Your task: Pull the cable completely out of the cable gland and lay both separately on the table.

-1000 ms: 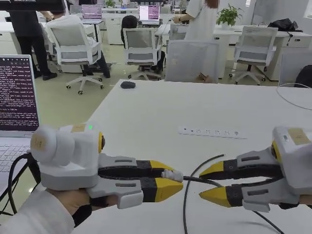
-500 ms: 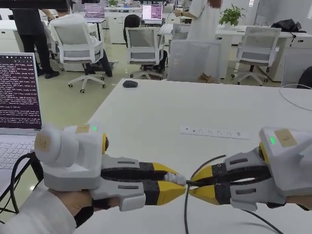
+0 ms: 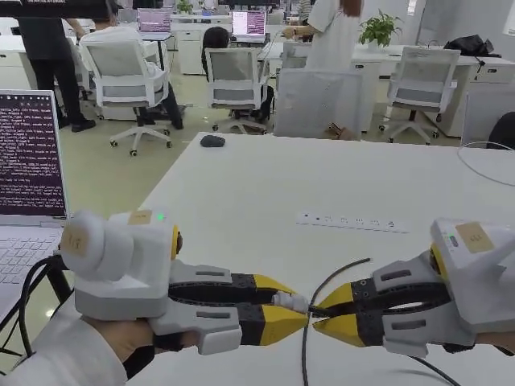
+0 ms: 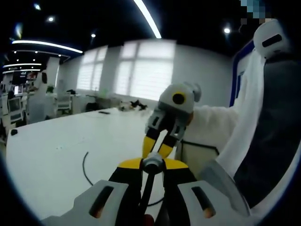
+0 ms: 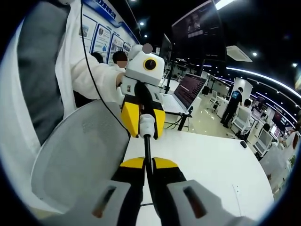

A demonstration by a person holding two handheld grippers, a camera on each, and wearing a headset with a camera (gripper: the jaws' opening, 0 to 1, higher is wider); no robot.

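A small white cable gland (image 3: 289, 302) sits between the yellow tips of my left gripper (image 3: 294, 305), which is shut on it above the white table (image 3: 265, 193). A black cable (image 3: 333, 276) leaves the gland and runs straight into my right gripper (image 3: 319, 314), which is shut on the cable right beside the gland. The rest of the cable curves down over the table. In the left gripper view the gland (image 4: 153, 164) sits at my jaw tips with the right gripper (image 4: 159, 142) just beyond. In the right gripper view the cable (image 5: 146, 146) runs from my right gripper (image 5: 145, 163) up to the gland (image 5: 146, 126).
A white power strip (image 3: 346, 219) lies mid-table and a dark mouse (image 3: 212, 141) at the far edge. An open laptop (image 3: 28, 153) stands off the table's left side. Office chairs (image 3: 233, 76) and people fill the room behind.
My right gripper, open a second ago, has moved left toward the gland and shut on the cable. The left gripper still holds the gland in much the same place.
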